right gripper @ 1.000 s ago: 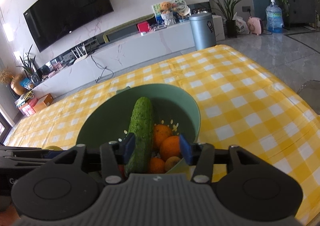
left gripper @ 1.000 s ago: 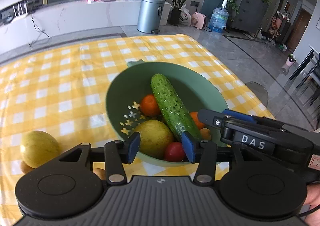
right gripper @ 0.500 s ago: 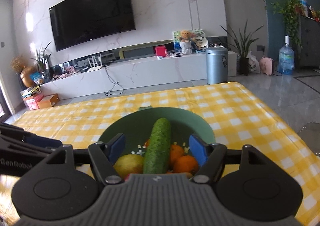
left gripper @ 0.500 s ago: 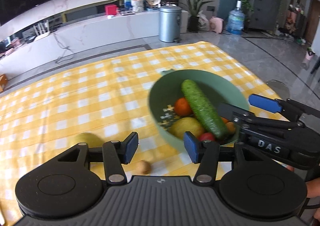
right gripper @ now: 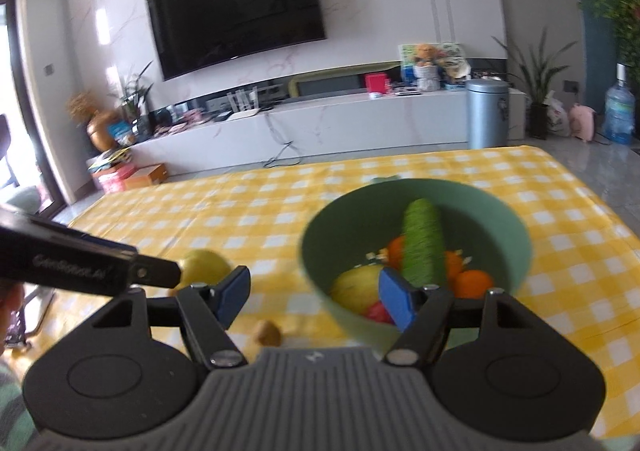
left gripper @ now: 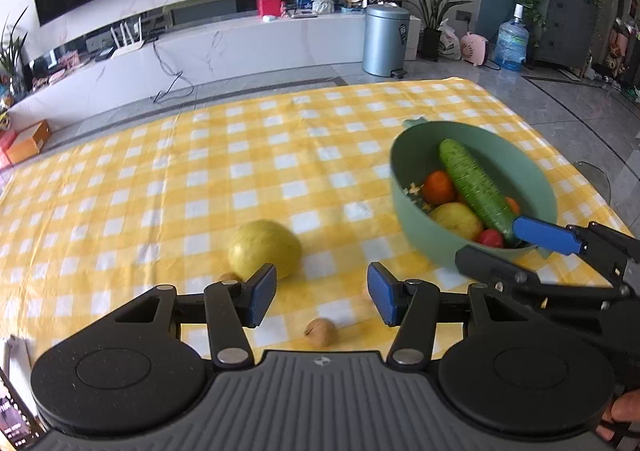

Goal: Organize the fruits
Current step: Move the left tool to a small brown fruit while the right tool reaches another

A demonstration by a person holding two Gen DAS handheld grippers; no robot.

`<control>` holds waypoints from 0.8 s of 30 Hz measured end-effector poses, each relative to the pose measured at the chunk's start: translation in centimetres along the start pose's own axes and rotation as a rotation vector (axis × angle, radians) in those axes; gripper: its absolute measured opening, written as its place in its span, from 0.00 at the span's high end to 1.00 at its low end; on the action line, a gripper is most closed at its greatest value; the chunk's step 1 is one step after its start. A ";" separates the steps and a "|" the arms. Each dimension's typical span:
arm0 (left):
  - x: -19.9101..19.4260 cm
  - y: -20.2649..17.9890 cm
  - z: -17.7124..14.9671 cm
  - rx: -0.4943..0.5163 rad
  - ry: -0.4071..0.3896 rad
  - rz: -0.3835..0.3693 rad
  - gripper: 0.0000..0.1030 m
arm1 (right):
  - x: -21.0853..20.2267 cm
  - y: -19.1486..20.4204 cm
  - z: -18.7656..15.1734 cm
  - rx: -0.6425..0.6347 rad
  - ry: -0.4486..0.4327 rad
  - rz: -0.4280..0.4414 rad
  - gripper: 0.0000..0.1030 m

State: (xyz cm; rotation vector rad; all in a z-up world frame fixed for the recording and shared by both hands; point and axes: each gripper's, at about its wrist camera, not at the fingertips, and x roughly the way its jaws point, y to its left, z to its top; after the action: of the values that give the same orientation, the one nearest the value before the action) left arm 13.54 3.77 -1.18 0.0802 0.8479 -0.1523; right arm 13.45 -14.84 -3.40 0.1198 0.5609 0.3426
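Note:
A green bowl (left gripper: 404, 187) (right gripper: 320, 235) on the yellow checked cloth holds a cucumber (left gripper: 472, 187) (right gripper: 422, 243), oranges (left gripper: 438, 187), a yellow apple (left gripper: 456, 220) and a small red fruit (left gripper: 490, 238). A yellow-green fruit (left gripper: 266, 249) (right gripper: 204, 265) lies on the cloth to the bowl's left. Near it lie small brown fruits (left gripper: 320, 331) (right gripper: 268, 332). My left gripper (left gripper: 322, 295) hovers open and empty just short of the yellow-green fruit. My right gripper (right gripper: 314, 301) is open and empty at the bowl's near left rim. Its blue-padded fingers (left gripper: 546, 237) show at the right of the left wrist view.
The table (left gripper: 160, 191) stretches left and away under the cloth, with its right edge (left gripper: 600, 187) just past the bowl. A white TV bench (right gripper: 340, 123), a metal bin (right gripper: 487, 113) and plants stand far behind. A hand (left gripper: 624, 411) grips the right tool.
Both grippers drew back from over the bowl and swung left, so the bowl now sits to the right. Both pairs of jaws widened. The fruits on the cloth came into view.

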 end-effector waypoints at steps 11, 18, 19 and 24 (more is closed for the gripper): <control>0.6 4.3 -1.3 -0.136 -0.019 -0.043 0.40 | 2.4 4.2 -1.6 -0.162 0.090 0.012 0.51; 2.4 6.5 -2.3 -0.206 -0.018 -0.034 0.40 | 5.0 4.7 -2.0 -0.163 0.170 0.012 0.58; 2.7 6.7 -2.4 -0.216 -0.018 -0.026 0.40 | 5.4 4.7 -2.0 -0.160 0.179 0.012 0.59; 4.1 7.6 -2.9 -0.247 -0.007 0.001 0.40 | 7.4 4.7 -2.1 -0.134 0.225 -0.002 0.59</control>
State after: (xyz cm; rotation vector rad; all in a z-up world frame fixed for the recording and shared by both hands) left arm 15.32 11.27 -6.16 -0.1508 0.8540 -0.0460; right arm 16.87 -7.79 -7.88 -0.0492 0.7588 0.3931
